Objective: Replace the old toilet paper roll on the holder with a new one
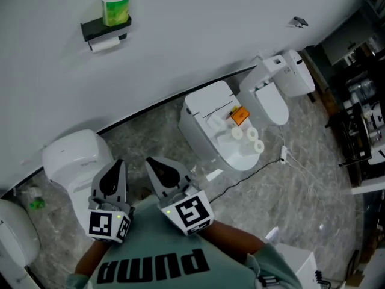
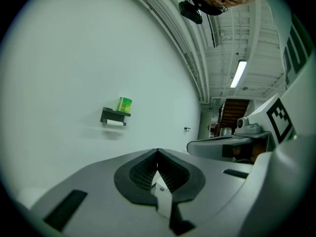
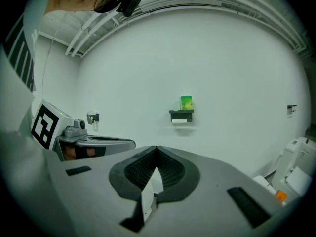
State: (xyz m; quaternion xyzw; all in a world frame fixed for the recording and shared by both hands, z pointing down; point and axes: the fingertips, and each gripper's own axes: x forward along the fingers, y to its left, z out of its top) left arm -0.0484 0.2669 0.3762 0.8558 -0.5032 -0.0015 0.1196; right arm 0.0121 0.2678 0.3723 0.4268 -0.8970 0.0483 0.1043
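Observation:
High on the white wall hangs a dark holder (image 1: 105,29) with a nearly spent white roll (image 1: 105,43) under its shelf. A green-wrapped new roll (image 1: 115,9) stands on top of the shelf. Both gripper views show the same holder (image 2: 114,116) (image 3: 181,114) far ahead, with the green roll (image 2: 124,104) (image 3: 186,102) on it. My left gripper (image 1: 119,164) and right gripper (image 1: 151,161) are held side by side close to my chest, well short of the wall. Each is shut, its tips meeting with nothing between them (image 2: 158,151) (image 3: 157,147).
A white toilet (image 1: 207,110) stands at the wall, with three loose white rolls (image 1: 251,135) and an orange item (image 1: 239,116) on its lid. Another toilet (image 1: 75,158) is at lower left and a third (image 1: 278,92) at right. A cable (image 1: 283,155) crosses the marble floor; dark shelving (image 1: 361,101) fills the right edge.

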